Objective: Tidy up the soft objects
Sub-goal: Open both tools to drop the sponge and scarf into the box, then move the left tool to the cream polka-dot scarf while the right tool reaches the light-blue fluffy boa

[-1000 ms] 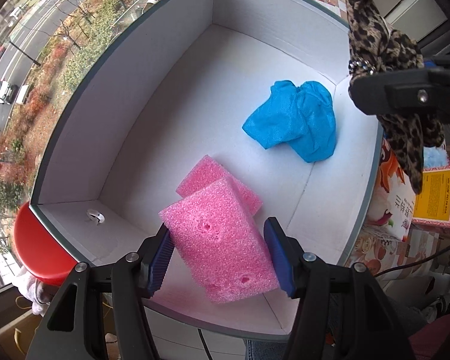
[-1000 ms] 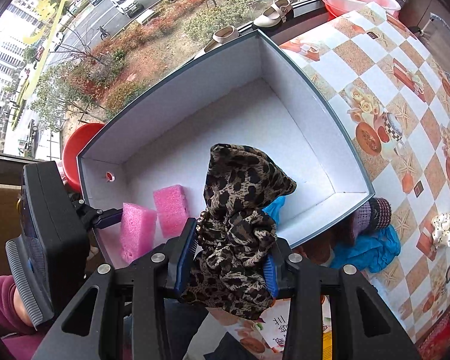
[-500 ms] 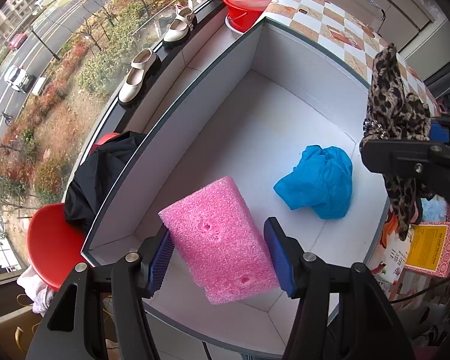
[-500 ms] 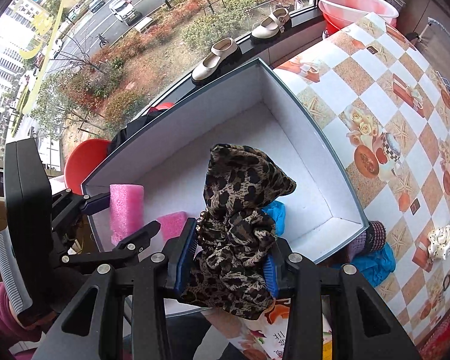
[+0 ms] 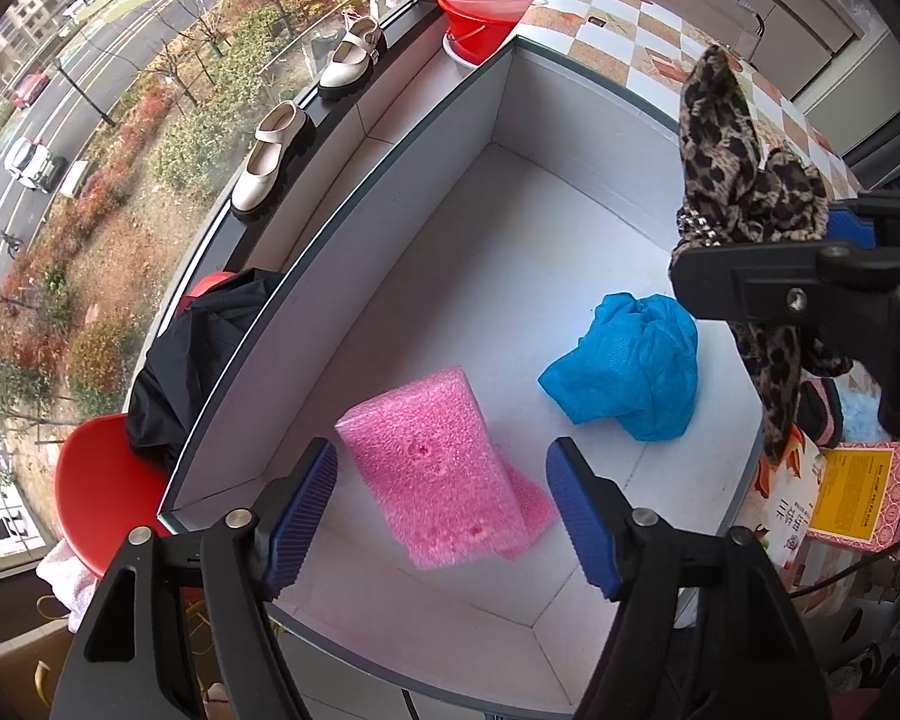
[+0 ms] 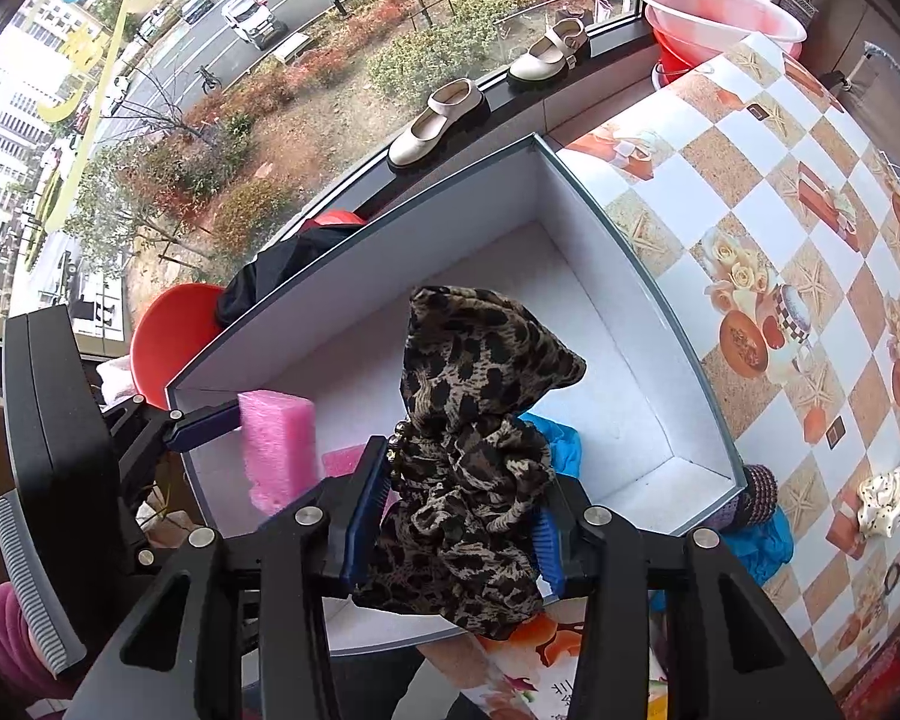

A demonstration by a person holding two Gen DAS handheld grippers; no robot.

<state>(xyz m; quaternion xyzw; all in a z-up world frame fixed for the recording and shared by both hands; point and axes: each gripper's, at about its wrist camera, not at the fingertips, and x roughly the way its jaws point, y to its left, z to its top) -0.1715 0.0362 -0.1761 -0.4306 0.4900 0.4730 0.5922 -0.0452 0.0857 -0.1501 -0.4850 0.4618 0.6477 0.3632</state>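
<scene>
The box (image 5: 390, 150) sits on the tabletop (image 6: 750, 192); inside it, the foam block (image 5: 432, 468) lies left of the crumpled cloth (image 5: 630, 366).

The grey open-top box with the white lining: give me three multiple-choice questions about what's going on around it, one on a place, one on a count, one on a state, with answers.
1. Where does the crumpled blue cloth lie?
A. on the floor of the grey box
B. on the windowsill
C. in the red basin

2. How many cream strap shoes stand on the windowsill?
A. one
B. two
C. four

3. What is the right gripper doing?
A. hanging empty
B. gripping a pink foam block
C. gripping the leopard-print fabric

Answers: 1 A, the cloth rests on the white lining beside the pink foam blocks. 2 B, a pair shows on the sill. 3 C, the fabric bunches between its blue pads, though the jaws are opening.
</scene>
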